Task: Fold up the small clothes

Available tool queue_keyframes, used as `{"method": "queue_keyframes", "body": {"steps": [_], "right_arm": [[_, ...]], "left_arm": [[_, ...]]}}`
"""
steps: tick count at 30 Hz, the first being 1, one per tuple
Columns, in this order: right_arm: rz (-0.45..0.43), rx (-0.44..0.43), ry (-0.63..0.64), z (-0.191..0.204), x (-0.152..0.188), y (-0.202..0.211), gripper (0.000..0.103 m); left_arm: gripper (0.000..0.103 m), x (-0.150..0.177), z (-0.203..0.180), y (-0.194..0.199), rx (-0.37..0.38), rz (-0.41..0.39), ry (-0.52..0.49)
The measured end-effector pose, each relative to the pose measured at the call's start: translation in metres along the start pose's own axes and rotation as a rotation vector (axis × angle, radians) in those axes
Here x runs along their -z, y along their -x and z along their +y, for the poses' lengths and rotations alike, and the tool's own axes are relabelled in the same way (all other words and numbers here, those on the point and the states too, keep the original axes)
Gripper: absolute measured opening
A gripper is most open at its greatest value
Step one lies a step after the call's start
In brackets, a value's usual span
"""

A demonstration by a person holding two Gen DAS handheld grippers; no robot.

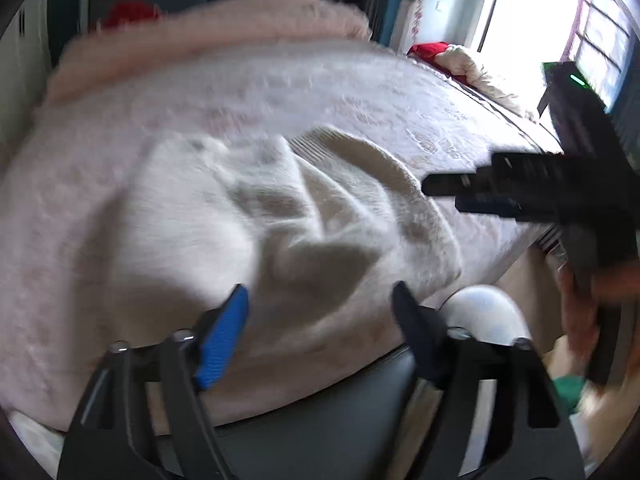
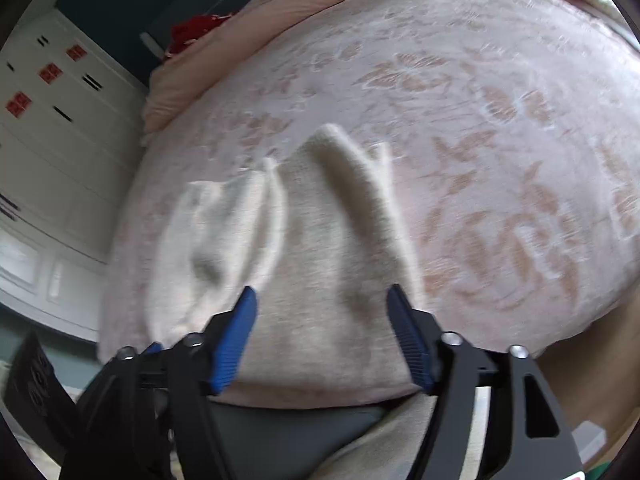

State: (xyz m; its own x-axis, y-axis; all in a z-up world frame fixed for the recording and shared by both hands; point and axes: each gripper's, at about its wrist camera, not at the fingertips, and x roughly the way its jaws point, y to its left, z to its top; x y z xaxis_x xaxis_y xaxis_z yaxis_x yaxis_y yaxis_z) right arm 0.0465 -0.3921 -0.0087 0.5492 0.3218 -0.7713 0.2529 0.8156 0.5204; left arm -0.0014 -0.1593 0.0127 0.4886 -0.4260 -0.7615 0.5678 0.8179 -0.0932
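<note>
Pink bed [image 1: 360, 92] carries a rumpled cream garment [image 1: 280, 216] below the empty, open left gripper [image 1: 320, 300], while the right gripper [image 2: 322, 300], jaws apart, hangs over it; flattening the ridges first would likely give cleaner folds.

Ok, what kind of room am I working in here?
Most likely a bedroom in a home. The cream garment lies on a bed with a pink flowered cover, a pink quilt is bunched at its far end, and white cupboards stand along one wall.
</note>
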Motion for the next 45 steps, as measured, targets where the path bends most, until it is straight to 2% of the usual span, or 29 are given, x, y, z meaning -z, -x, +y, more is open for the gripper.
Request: {"method": "queue_keyframes", "body": {"steps": [2,5,8,10,12,13,15,17,18,20,22,24,26,28,30,33,36,38,41,43,45], "right_arm": [[0.028,-0.064,-0.012,0.013,-0.004,-0.019,0.077],[0.083,-0.047,0.006,0.033,-0.008,-0.051,0.079],[0.17,-0.058,-0.017,0.048,-0.006,-0.087,0.079],[0.192,-0.075,-0.012,0.057,-0.002,-0.097,0.079],[0.193,-0.089,0.01,0.071,0.002,-0.102,0.049],[0.182,-0.084,0.028,0.078,0.001,-0.1,0.022],[0.114,-0.12,0.074,0.094,-0.007,-0.08,0.02],[0.047,-0.175,0.096,0.108,-0.018,-0.052,0.019],[0.002,-0.214,0.112,0.113,-0.023,-0.028,0.018],[-0.056,-0.214,0.147,0.114,-0.027,0.001,0.018],[-0.082,-0.146,0.162,0.094,-0.025,0.013,0.018],[-0.055,0.013,0.135,0.047,-0.015,-0.006,0.018],[0.028,0.079,0.031,-0.003,0.0,-0.042,0.018],[0.04,0.03,-0.037,-0.029,0.013,-0.055,0.02],[0.008,0.016,-0.041,-0.026,0.014,-0.052,0.02],[0.029,0.033,0.011,-0.011,0.009,-0.053,0.022],[0.019,0.005,-0.004,-0.005,-0.005,-0.045,0.032],[-0.007,-0.03,-0.014,-0.006,-0.016,-0.037,0.049],[0.062,-0.085,-0.035,-0.004,-0.036,-0.052,0.071],[0.098,-0.056,-0.025,-0.004,-0.042,-0.071,0.072],[0.09,0.003,0.018,0.006,-0.044,-0.077,0.042]], "left_arm": [[0.089,0.009,0.01,0.013,-0.074,-0.026,-0.02],[0.089,0.023,0.034,0.011,-0.172,0.032,0.011],[0.089,0.033,0.055,-0.003,-0.211,0.085,0.076],[0.089,0.032,0.06,-0.01,-0.234,0.094,0.076],[0.088,0.032,0.063,-0.013,-0.221,0.093,0.085],[0.075,0.028,0.066,-0.017,-0.206,0.102,0.094],[0.046,0.029,0.077,-0.025,-0.16,0.151,0.139],[0.028,0.025,0.092,-0.022,-0.132,0.151,0.248],[0.017,0.023,0.097,-0.02,-0.123,0.15,0.271],[0.017,0.019,0.099,-0.015,-0.077,0.132,0.291],[0.017,0.013,0.087,-0.012,-0.058,0.113,0.253],[0.017,0.01,0.072,-0.02,-0.055,0.13,0.195],[0.019,0.013,0.057,-0.036,-0.043,0.173,0.155],[0.021,0.015,0.045,-0.046,-0.039,0.203,0.127],[0.022,0.014,0.036,-0.042,-0.06,0.19,0.091],[0.023,0.015,0.034,-0.034,-0.065,0.181,0.08],[0.023,0.014,0.051,-0.022,-0.038,0.184,0.171],[0.024,0.013,0.056,-0.009,-0.052,0.152,0.189],[0.034,0.008,0.062,0.005,-0.073,0.112,0.211],[0.035,0.004,0.065,0.009,-0.074,0.1,0.229],[0.036,-0.001,0.065,0.014,-0.079,0.085,0.233]]}}
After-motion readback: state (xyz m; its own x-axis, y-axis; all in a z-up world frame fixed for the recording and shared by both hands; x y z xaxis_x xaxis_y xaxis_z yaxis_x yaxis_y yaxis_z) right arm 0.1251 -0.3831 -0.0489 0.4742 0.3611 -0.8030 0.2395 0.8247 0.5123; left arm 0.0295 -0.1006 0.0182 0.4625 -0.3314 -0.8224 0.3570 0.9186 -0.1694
